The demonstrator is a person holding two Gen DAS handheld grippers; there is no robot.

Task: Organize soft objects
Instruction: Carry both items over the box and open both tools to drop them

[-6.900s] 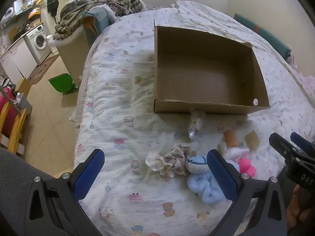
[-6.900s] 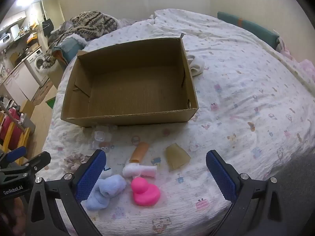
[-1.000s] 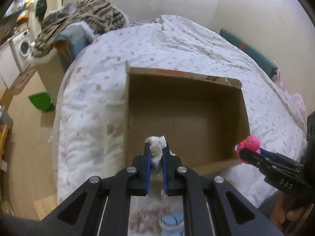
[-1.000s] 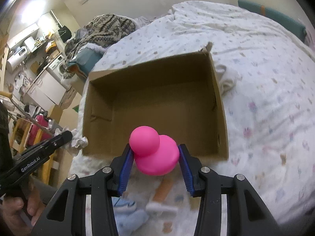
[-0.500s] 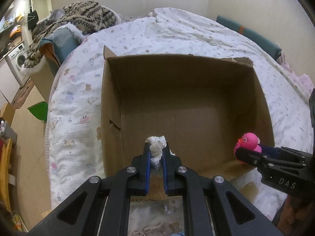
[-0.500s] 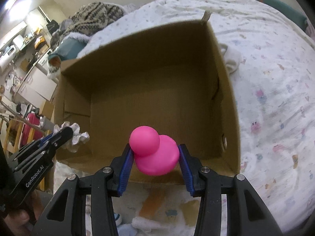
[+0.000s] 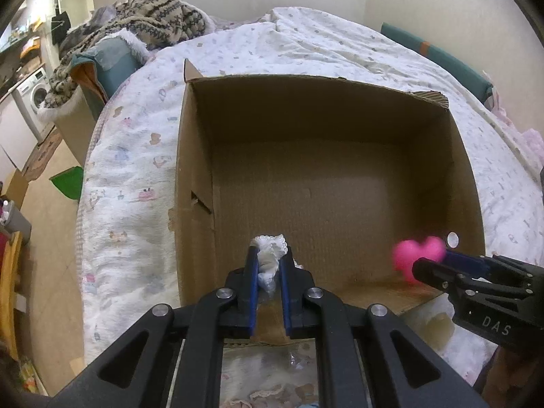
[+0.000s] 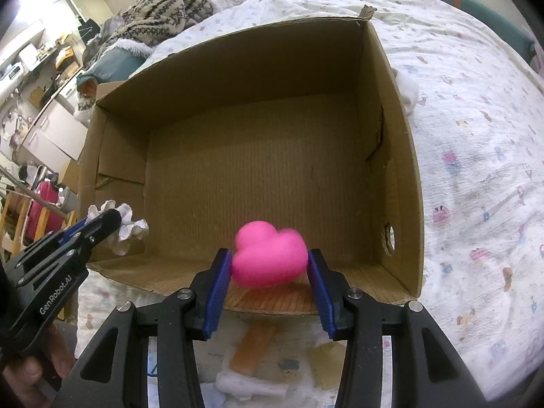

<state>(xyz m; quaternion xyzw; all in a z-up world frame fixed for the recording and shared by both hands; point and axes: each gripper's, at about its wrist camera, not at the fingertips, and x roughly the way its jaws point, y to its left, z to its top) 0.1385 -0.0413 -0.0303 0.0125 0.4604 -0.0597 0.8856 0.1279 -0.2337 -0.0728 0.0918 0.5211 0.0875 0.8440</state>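
Note:
An open cardboard box (image 7: 190, 156) (image 8: 397, 156) sits on the bed with nothing on its floor. My left gripper (image 7: 268, 265) is shut on a white lacy scrunchie (image 7: 270, 250) over the box's near left corner; it also shows in the right wrist view (image 8: 131, 227). My right gripper (image 8: 270, 268) has its jaws spread a little around a pink rubber duck (image 8: 270, 258), which is blurred and tilted between the pads over the near edge of the box. The duck also shows in the left wrist view (image 7: 418, 251).
On the patterned bedsheet (image 8: 476, 136) below the box lie an orange tube (image 8: 253, 348), a white roll (image 8: 248, 387) and a tan piece (image 8: 328, 363). A knitted blanket (image 7: 149, 17) lies at the bed's far left. The floor drops off left of the bed (image 7: 40, 210).
Both grippers have moved forward over the box's near edge. The right jaws have widened and the pink duck has tipped and blurred between them. The left gripper still grips the scrunchie.

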